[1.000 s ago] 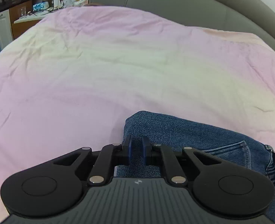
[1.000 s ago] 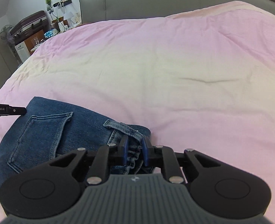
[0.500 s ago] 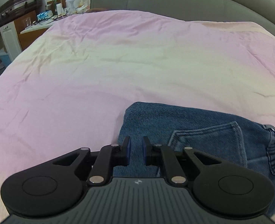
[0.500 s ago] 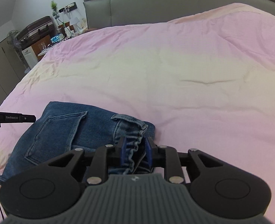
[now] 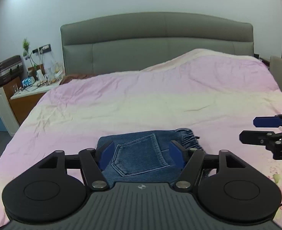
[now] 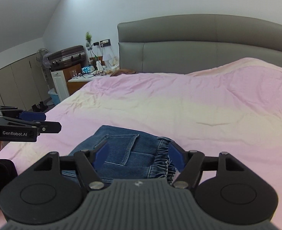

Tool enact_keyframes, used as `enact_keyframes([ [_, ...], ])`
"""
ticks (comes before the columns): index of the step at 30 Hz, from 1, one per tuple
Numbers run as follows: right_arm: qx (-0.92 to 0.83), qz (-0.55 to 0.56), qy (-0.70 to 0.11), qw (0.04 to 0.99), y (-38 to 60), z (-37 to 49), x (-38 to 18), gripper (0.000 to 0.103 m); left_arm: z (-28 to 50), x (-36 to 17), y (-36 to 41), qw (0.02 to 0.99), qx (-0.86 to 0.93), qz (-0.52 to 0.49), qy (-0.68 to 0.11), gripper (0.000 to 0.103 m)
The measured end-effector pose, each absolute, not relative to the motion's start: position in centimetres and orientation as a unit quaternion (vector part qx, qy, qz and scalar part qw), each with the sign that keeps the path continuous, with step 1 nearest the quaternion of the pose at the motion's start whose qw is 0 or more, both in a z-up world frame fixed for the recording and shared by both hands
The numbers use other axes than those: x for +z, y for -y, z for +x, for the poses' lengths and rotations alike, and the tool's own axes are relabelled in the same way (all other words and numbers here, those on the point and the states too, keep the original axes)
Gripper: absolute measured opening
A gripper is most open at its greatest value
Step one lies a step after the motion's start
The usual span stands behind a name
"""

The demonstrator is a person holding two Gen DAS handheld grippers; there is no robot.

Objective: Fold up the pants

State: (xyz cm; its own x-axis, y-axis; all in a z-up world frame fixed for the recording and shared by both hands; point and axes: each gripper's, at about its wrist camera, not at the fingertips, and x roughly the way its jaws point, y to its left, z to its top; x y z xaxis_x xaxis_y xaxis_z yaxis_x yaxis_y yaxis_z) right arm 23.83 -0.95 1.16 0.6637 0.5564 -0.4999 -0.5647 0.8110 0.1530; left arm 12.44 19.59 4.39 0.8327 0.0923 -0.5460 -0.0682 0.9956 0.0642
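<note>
The blue denim pants [image 5: 141,153] lie folded into a small rectangle near the front edge of the pink bed, back pocket up, elastic waistband at the right; they also show in the right wrist view [image 6: 129,149]. My left gripper [image 5: 141,154] is open and empty, raised above and behind the pants. My right gripper [image 6: 139,152] is open and empty, also raised behind them. The right gripper shows at the right edge of the left wrist view [image 5: 269,128]. The left gripper shows at the left edge of the right wrist view [image 6: 26,123].
The pink and cream bedsheet [image 5: 160,99] covers the bed. A grey padded headboard [image 5: 156,42] stands at the back. A cluttered bedside table [image 6: 83,80], a suitcase [image 6: 66,55] and a fan [image 6: 42,57] stand to the left.
Both grippers have opened and let go of the pants, then lifted and pulled back. The view now takes in the headboard and wall. The pants lie folded on the bed.
</note>
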Motion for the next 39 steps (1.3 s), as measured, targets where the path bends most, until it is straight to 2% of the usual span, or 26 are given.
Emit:
enact_keyframes([
  [7,0.306,-0.013,-0.216,0.927,3.9,14.2,3.2,0.075,5.7,4.6,-14.1,0.968,0.070,0.065,-0.231,0.092],
  [10,0.298,-0.014,-0.194,0.935,4.9,10.6,3.0,0.082,3.8,3.9,-12.4,0.970,0.075,0.070,-0.222,0.093],
  [14,0.296,-0.031,-0.184,0.937,5.6,7.4,2.2,0.083,1.8,2.8,-11.5,0.969,0.094,0.041,-0.225,0.093],
  [18,0.292,-0.036,-0.194,0.936,6.4,6.1,1.1,0.084,0.4,0.9,-11.5,0.966,0.134,0.018,-0.222,0.093],
  [25,0.279,-0.045,-0.218,0.934,7.4,5.0,-1.9,0.086,0.2,-1.8,-12.3,0.950,0.149,-0.023,-0.275,0.093],
  [39,0.273,-0.038,-0.255,0.927,7.5,6.0,-3.9,0.086,-0.4,-4.0,-9.9,0.938,0.142,-0.013,-0.315,0.093],
])
